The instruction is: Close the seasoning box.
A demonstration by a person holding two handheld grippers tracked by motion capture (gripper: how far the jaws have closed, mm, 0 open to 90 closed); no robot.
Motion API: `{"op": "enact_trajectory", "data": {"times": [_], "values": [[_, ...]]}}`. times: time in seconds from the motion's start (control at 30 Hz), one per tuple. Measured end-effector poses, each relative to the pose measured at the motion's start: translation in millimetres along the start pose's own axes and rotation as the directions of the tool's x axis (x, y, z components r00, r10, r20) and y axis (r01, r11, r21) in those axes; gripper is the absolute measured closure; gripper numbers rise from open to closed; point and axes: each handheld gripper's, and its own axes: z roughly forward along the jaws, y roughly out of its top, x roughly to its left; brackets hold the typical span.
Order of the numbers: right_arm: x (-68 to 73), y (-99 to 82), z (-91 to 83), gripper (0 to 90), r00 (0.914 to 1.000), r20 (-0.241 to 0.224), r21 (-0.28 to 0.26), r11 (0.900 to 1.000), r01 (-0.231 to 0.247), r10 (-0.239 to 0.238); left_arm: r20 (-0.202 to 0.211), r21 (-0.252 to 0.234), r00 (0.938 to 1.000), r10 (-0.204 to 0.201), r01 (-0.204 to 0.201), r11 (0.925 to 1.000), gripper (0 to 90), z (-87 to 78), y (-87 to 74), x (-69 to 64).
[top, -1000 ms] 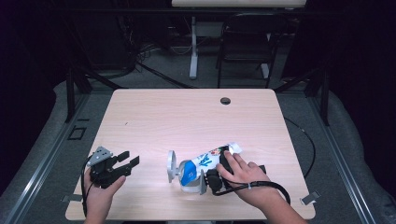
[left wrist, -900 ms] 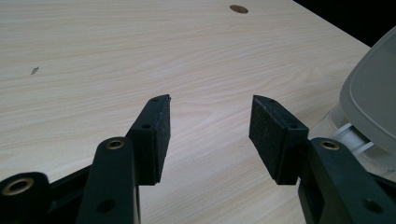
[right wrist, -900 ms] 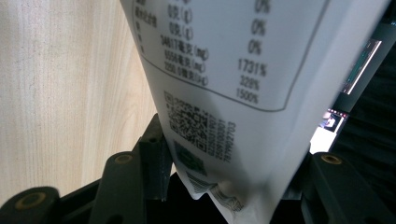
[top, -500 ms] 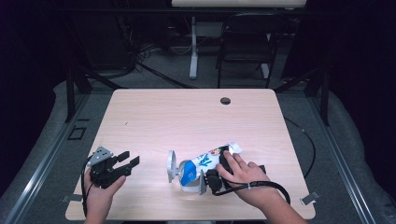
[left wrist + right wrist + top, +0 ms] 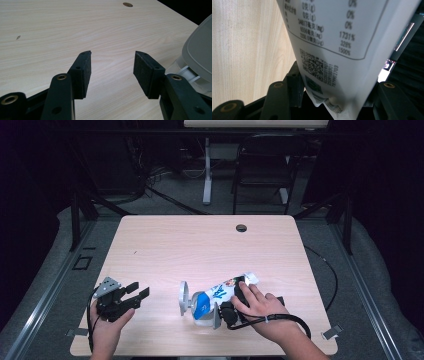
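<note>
Table point(image 5: 200, 245) pale wood grain, smooth matt. My pads point(image 5: 84, 72) matt black, finely rough. Pouch point(image 5: 329, 40) in my right jaws smooth, slightly glossy.

A white pouch point(image 5: 220, 295) with blue print lies on the pale wood-grain table point(image 5: 200, 245).

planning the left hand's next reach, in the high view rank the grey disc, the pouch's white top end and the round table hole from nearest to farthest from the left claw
1. Grey disc: nearest to the left claw, just to its right, at the pouch's near end.
2. Pouch's white top end: farther right, by the right hand.
3. Round table hole: farthest, near the table's far edge.
</note>
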Motion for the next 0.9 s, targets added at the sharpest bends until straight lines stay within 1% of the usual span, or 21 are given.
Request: {"op": "enact_trajectory", "data": {"times": [0.07, 0.13, 0.4, 0.5, 0.9], "values": [[-0.5, 0.4, -1.0, 49.3, 1.0000, 0.002, 0.009, 0.9999, 0.008, -0.008, 0.000, -0.001, 1.0000, 0.001, -0.001, 1.0000, 48.9, -0.1, -0.1, 0.5], [0.0, 0.0, 0.0, 49.3, 1.0000, -0.001, 0.000, 1.0000, 0.000, 0.000, 0.000, -0.001, 1.0000, -0.002, 0.002, 1.0000, 48.9, -0.3, -0.1, 0.5], [-0.9, 0.5, -1.1, 49.4, 0.9999, 0.003, 0.011, 0.9998, 0.015, -0.015, 0.002, -0.001, 1.0000, -0.002, 0.002, 1.0000, 48.8, 0.0, -0.2, 0.2], [-0.6, 0.1, -0.2, 49.5, 0.9999, 0.005, 0.000, 0.9999, 0.014, -0.014, 0.001, 0.000, 1.0000, -0.002, 0.002, 1.0000, 48.8, 0.1, -0.3, 0.3], [-0.6, 0.2, -0.2, 49.5, 0.9998, 0.008, -0.001, 0.9998, 0.018, -0.018, 0.001, -0.001, 1.0000, 0.001, -0.001, 1.0000, 48.8, -0.3, 0.0, 0.5]]}}
